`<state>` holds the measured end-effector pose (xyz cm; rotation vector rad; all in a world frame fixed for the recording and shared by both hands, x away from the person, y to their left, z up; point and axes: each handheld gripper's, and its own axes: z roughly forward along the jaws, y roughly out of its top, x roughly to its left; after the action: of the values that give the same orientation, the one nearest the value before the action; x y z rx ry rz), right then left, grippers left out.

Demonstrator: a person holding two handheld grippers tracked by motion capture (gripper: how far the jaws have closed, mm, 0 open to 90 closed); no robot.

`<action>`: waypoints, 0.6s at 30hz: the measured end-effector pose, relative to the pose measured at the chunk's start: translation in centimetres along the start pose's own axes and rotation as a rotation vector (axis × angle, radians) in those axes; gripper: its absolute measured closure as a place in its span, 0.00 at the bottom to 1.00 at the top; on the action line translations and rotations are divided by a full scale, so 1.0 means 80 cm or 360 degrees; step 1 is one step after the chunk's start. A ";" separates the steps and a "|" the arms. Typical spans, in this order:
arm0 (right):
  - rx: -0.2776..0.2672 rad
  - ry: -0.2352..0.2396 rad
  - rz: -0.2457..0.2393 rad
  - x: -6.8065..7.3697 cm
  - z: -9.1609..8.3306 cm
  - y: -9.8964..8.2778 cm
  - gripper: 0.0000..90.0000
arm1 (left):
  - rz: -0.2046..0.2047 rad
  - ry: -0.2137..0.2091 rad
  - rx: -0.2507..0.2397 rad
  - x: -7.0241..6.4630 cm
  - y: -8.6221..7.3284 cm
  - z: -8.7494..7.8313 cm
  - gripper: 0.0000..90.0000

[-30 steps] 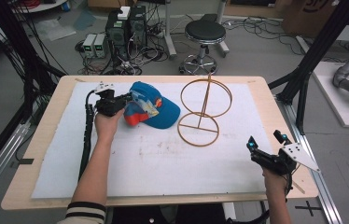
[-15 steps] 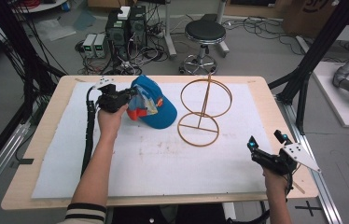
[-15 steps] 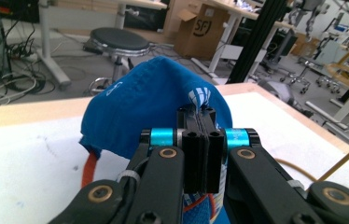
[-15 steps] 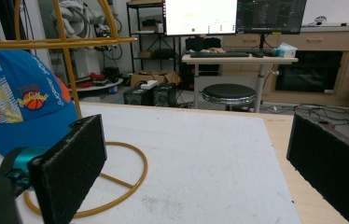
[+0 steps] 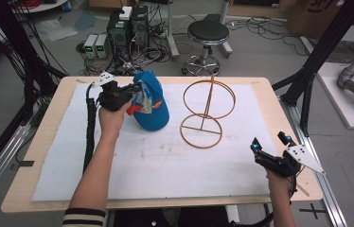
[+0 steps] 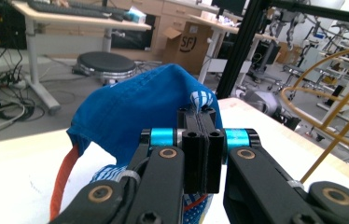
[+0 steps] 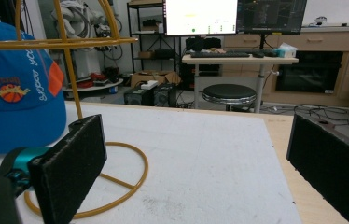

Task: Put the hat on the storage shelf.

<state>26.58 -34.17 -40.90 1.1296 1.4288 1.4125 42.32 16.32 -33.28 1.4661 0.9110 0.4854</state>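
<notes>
Blue cap (image 5: 150, 101) hangs tilted just left of the yellow wire stand (image 5: 207, 112), its edge pinched in the left gripper (image 5: 135, 91) jaws, likely so it can be carried over the stand's top ring. Right gripper (image 5: 269, 147), well right of the stand near the counter (image 5: 265, 90) edge, waits wide open and empty.

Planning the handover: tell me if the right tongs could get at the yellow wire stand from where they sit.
Probably yes. The right tongs are open and hold nothing, and bare white mat lies between them and the wire stand. The blue cap hangs on its far side.
</notes>
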 end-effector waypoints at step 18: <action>-0.0003 -0.0005 0.0003 0.000 0.000 0.001 0.05 | 0.0106 -0.0137 -0.0149 -0.041 0.048 -0.024 0.99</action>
<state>26.56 -34.20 -40.85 1.1319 1.4239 1.4126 39.85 15.35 -28.58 1.4243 0.7635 0.5033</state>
